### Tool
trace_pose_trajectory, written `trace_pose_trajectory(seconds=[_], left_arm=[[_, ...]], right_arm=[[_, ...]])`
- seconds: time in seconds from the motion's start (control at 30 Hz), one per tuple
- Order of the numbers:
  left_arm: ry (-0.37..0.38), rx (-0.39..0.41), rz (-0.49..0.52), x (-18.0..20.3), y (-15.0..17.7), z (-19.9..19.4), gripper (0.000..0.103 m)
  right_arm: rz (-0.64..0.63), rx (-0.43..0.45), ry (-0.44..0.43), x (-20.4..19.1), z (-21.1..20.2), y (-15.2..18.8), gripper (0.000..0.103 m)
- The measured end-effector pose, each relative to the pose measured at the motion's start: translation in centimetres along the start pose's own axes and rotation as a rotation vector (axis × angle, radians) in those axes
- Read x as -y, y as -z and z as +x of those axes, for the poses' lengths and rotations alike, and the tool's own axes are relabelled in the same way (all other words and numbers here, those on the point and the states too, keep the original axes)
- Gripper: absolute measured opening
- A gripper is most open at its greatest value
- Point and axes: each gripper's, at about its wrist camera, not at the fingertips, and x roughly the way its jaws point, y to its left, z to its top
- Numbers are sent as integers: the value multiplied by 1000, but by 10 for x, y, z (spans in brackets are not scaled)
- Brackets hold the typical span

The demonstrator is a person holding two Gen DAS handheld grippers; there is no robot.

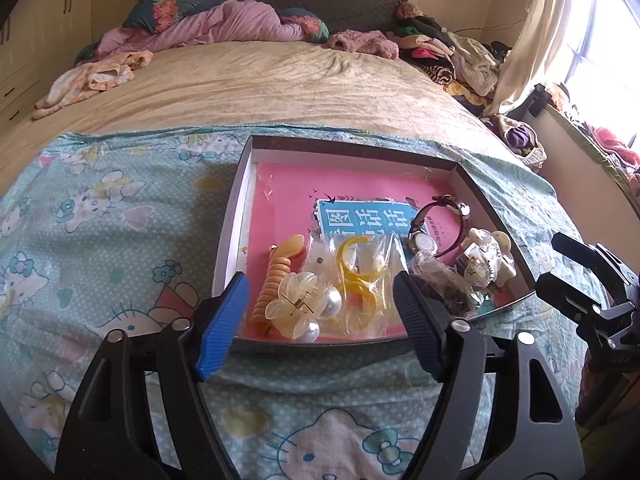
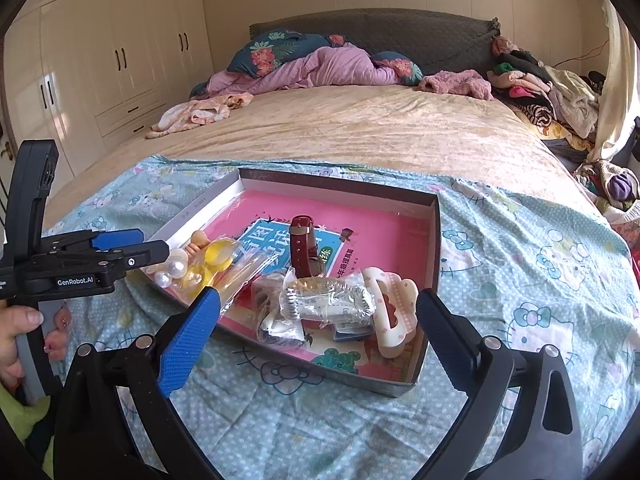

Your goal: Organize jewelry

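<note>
Left claw [image 1: 320,304]: released, nothing between its jaws.
Right claw [image 2: 318,320]: spread wide, empty.
Jewelry: watch [image 2: 303,246], hair clips and bagged pieces lie gathered in the tray [image 2: 434,236] on the bed.
Left to do: apparently little; nothing visible outside the tray.

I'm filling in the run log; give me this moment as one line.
left gripper: open, empty | right gripper: open, empty | watch, hair clips, bagged items: in box | box: on bed
</note>
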Motion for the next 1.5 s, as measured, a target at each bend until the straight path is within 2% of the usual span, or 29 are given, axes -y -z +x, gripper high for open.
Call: trace_pose_trajectory(seconds=[0.1, 0.3, 0.57, 0.77, 1.07, 1.23, 1.5], left_arm=[[-4, 12, 6, 3, 0, -9, 75], [-7, 47, 12, 9, 4, -32, 93], [-27, 118, 36, 20, 32, -71, 93], [-33, 140, 59, 26, 58, -95, 93], [2, 138, 62, 37, 88, -107, 93], [23, 144, 44, 37, 95, -111, 93], [24, 143, 36, 37, 99, -114, 93]], right_arm=[[2, 9, 2, 0, -9, 1, 98], [-8, 42, 7, -8, -34, 1, 98], [-19, 116, 35, -20, -71, 19, 98], [0, 122, 62, -29, -84, 45, 98], [23, 61, 58, -43, -92, 80, 98], [43, 22, 28, -51, -93, 96, 98], [29, 24, 28, -54, -98, 96, 98]])
